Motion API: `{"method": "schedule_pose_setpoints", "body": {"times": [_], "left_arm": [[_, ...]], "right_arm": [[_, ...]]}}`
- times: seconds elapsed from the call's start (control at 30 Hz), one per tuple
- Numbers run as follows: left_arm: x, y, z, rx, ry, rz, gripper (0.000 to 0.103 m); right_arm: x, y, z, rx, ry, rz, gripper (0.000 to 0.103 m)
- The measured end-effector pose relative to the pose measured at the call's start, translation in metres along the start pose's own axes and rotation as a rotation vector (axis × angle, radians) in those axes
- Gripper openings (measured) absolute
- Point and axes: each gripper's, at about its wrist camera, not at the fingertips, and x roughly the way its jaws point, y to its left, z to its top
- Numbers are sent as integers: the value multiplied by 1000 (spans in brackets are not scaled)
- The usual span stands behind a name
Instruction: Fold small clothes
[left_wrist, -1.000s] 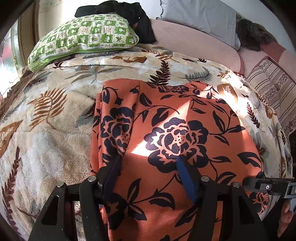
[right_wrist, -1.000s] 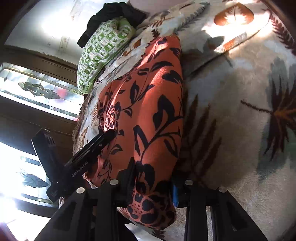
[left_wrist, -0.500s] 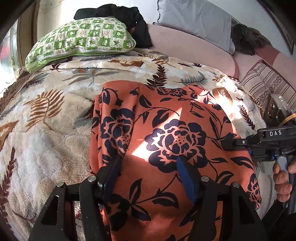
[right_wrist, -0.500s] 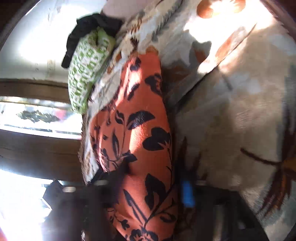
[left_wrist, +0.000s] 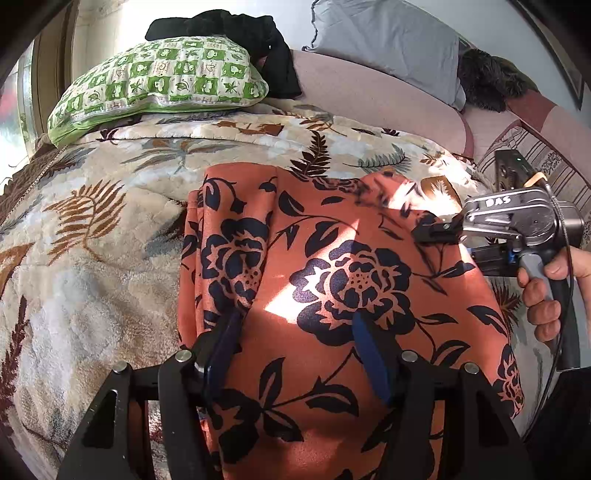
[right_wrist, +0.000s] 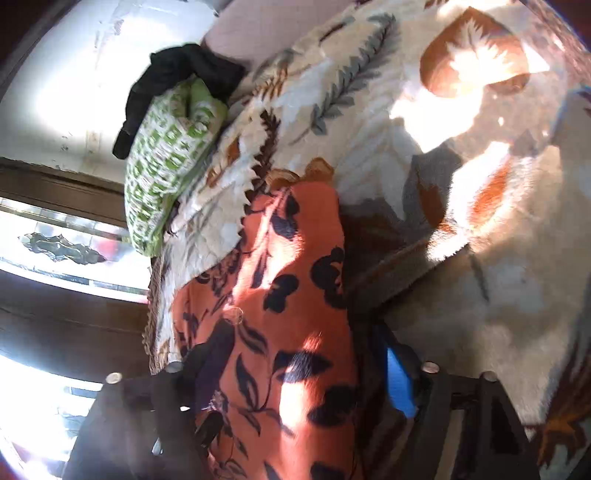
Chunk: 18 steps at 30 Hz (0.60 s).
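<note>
Orange floral garment (left_wrist: 332, 288) lies on the leaf-print blanket (left_wrist: 92, 236) under our spread-fingered left gripper (left_wrist: 295, 343), long axis running ahead, while our right gripper (right_wrist: 310, 369) straddles its right edge, grip unclear.

Premises present as a home bedroom: a bed covered by a plush leaf-patterned blanket (left_wrist: 110, 229), a green-and-white checked pillow (left_wrist: 159, 88) and a grey pillow (left_wrist: 388, 44) at its head, dark clothing (left_wrist: 240, 33) heaped behind, and a wood-framed patterned-glass window (right_wrist: 62, 251) alongside.
</note>
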Motion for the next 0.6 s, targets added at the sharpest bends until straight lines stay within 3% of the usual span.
{"method": "schedule_pose_setpoints", "body": {"times": [0.1, 0.17, 0.27, 0.33, 0.47, 0.53, 0.57, 0.6], "left_arm": [[-1, 1, 0, -14, -5, -3, 64], [0, -1, 0, -11, -11, -1, 66], [-7, 0, 0, -9, -24, -24, 66], [-25, 2, 4, -32, -45, -41, 66], [-77, 3, 2, -86, -117, -90, 66], [-70, 7, -11, -101, -41, -6, 66], [-49, 15, -23, -124, 73, 40, 65], [-24, 28, -39, -181, 201, 39, 64]], "right_arm": [[-3, 44, -9, -253, -35, -209, 30], [-6, 58, -18, -336, -75, -275, 35], [-19, 46, -28, -276, -95, -258, 76], [-41, 41, -44, -275, -156, -262, 76], [-77, 52, -79, -303, -219, -169, 76], [-86, 59, -98, -320, -223, -129, 76], [-90, 61, -106, -323, -224, -107, 76], [-92, 62, -113, -326, -222, -88, 76]]}}
